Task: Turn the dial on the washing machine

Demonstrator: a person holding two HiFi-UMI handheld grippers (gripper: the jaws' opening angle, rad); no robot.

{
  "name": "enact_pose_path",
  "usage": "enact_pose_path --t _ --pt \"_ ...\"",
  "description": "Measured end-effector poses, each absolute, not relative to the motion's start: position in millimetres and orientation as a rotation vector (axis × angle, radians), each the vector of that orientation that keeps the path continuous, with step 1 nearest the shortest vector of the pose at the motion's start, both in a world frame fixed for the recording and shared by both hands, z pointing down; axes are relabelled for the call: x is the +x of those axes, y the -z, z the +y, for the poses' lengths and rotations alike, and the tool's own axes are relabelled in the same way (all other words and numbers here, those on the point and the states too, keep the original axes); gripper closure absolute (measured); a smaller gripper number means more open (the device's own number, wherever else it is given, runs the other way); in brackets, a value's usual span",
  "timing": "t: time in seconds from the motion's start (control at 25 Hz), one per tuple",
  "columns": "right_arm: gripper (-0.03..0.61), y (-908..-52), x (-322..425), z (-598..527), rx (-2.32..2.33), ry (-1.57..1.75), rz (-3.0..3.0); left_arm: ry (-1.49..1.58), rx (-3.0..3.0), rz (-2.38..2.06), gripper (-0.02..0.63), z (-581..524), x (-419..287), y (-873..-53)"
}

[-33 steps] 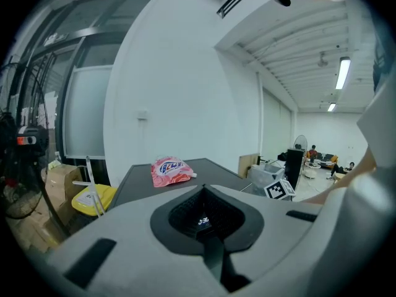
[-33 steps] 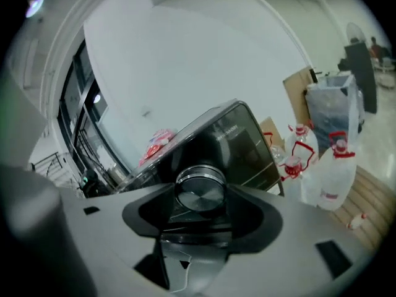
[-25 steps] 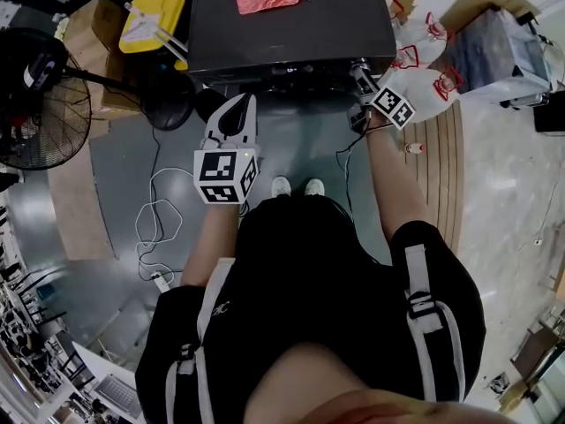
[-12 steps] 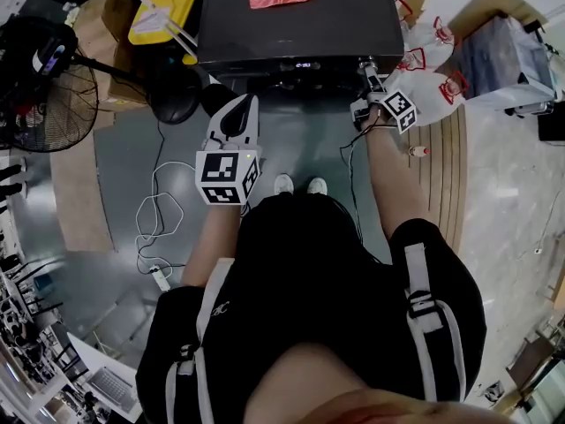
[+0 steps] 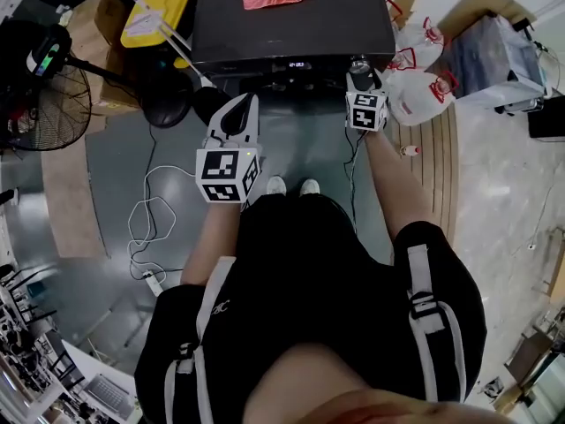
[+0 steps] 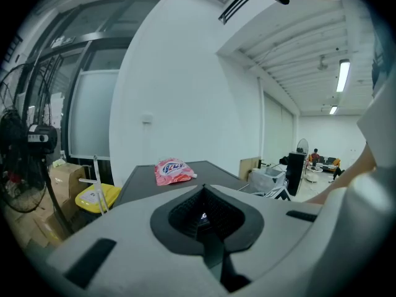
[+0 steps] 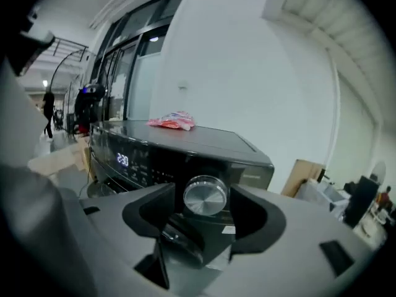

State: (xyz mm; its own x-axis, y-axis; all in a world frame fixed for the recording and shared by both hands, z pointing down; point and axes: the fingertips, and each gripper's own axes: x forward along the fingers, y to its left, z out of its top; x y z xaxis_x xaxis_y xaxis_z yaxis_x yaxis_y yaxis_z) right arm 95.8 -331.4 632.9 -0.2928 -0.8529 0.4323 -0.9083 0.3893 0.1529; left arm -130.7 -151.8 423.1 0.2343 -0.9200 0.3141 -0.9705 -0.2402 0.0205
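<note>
Since half a second ago, the right gripper (image 5: 360, 76) has swung level and moved in to the front right corner of the washing machine (image 5: 291, 16). In the head view, the left gripper (image 5: 238, 104) hangs back, well short of the machine front. In the left gripper view, its fingers (image 6: 185, 218) are pressed together on nothing. In the right gripper view, the silver dial (image 7: 205, 196) sits framed between the spread fingers (image 7: 148, 212), touching neither. The approach looks nearly done. Next the fingers likely need to close squarely on the dial's rim before twisting.
</note>
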Motion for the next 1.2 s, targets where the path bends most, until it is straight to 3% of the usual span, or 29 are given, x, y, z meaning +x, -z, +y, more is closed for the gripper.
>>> enact_pose_path --t 0.16,0.4,0.64,0.84,1.2 --pt "0.337 -635.6 95.6 -343.7 1.487 -0.057 -2.115 -0.356 2.285 -1.787 0.620 -151.4 -132.7 -424.2" --pt "0.339 -643.8 95.6 -351.0 1.515 -0.152 -2.129 -0.364 2.254 -1.809 0.620 -148.3 -141.5 -428.6" --pt "0.342 -649.4 107.8 -352.9 1.654 -0.668 -2.267 -0.356 2.257 -1.812 0.620 -149.3 -142.3 -427.3" --pt "0.342 -650.6 108.1 -355.1 1.660 -0.789 -2.319 -0.366 2.263 -1.799 0.620 -154.9 -137.1 -428.7" --pt "0.342 -659.7 119.9 -354.3 1.746 -1.477 -2.436 -0.393 2.268 -1.779 0.620 -159.1 -133.2 -434.5"
